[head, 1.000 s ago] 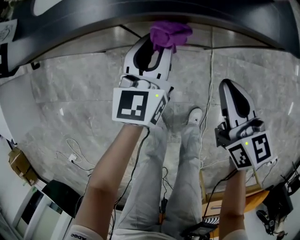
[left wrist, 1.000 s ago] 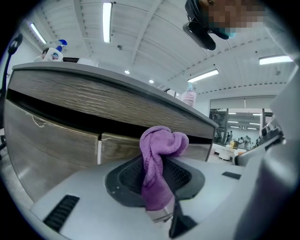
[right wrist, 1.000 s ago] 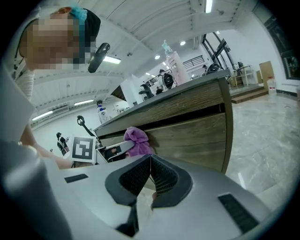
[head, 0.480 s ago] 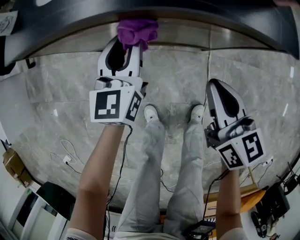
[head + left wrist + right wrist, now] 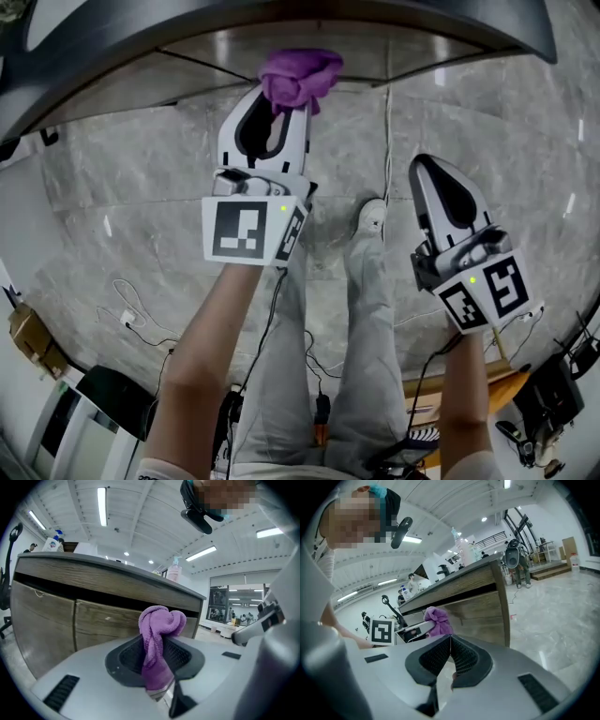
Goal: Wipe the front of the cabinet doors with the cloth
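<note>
Cloth [image 5: 298, 79] clenched in left gripper [image 5: 281, 105], close to cabinet doors [image 5: 93, 620]; right gripper [image 5: 429, 169] pressed together on nothing, farther from cabinet doors. Wiping seemingly under way; wiped share indeterminable.

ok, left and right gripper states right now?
Left gripper: tongs closed on the bunched purple cloth.
Right gripper: tongs closed, tips together, nothing between them.

Fuzzy purple cloth [image 5: 159, 634], wood-grain cabinet doors [image 5: 93, 620]
</note>
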Motion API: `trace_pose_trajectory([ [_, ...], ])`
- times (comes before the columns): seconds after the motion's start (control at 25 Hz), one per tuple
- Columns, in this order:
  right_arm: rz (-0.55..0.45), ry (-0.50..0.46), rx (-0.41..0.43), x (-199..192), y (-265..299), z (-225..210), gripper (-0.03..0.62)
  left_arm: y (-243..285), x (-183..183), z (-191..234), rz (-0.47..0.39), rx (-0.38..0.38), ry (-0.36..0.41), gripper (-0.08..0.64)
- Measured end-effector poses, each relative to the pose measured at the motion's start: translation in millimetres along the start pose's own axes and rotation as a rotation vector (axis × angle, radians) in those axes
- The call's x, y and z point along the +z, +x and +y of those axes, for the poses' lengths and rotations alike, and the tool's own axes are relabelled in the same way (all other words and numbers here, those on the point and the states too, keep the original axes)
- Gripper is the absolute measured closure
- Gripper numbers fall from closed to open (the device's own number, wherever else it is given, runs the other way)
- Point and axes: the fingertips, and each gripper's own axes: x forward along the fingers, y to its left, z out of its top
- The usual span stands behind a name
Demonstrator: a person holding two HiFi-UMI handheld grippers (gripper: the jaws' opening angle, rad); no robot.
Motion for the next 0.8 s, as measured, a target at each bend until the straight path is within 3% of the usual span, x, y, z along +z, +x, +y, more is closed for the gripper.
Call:
trace_pose_trajectory([
  [0.2, -0.002, 0.031, -0.036, -9, -33, -47, 0.565, 32, -21, -70, 0.024, -0.081, -0.007, 0.460],
  [0.52, -0.015, 0.085, -0.082, -21, -68, -108, 0.565, 86, -45, -142, 0.052, -0.153, -0.020, 0.460],
  [0.8, -0.008, 0.116, -0.119, -38, -90, -135, 0.565, 119, -65, -171, 0.079, -0.162, -0.034, 0.459],
])
